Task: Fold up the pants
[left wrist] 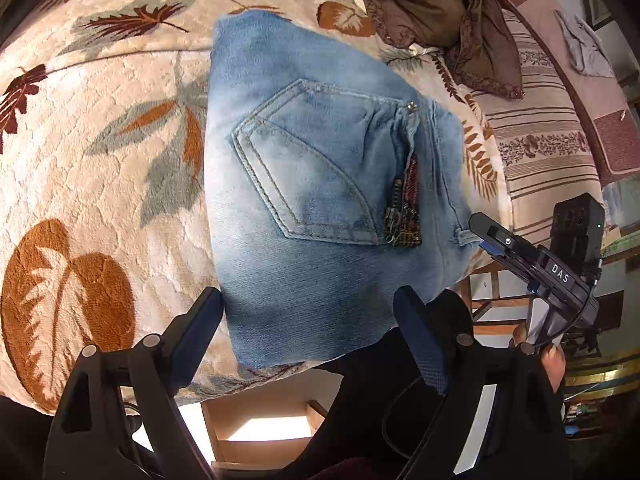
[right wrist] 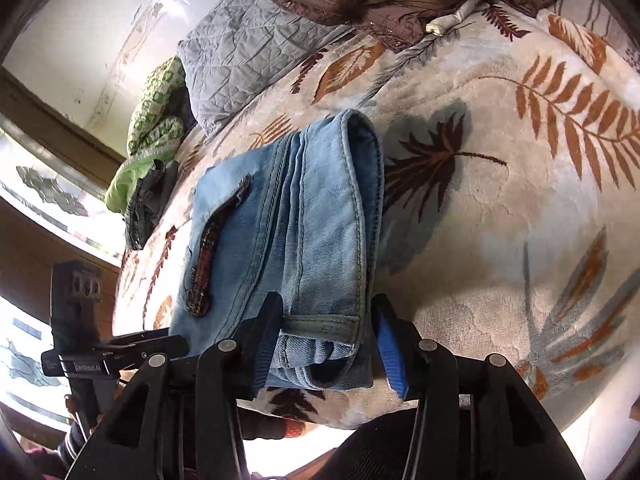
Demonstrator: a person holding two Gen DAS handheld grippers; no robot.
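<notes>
**Me:** Left wrist view: jeans (left wrist: 320, 184) lie on the bed (left wrist: 100, 208) as a compact folded bundle, back pocket (left wrist: 304, 168) up, near the bed's front edge. My left gripper (left wrist: 308, 336) has its jaws spread wide, hovering at the bundle's near edge. Nothing between the pads.

**Ops:** And the right?

**Me:** Right gripper (right wrist: 324, 344) has its jaws half spread, straddling the thick waistband end of the jeans. There's a gap on the blue-pad side, so I read it as not pinching.

**Ops:** Step?

**Me:** Looks like the final one: folds done, bundle stacked in layers. I'd judge what's left is squaring up or moving it.

**Ops:** Next move needs what?

**Me:** If lifting, both jaws must close on the whole layer stack, not just the top ply, or it unrolls.
</notes>
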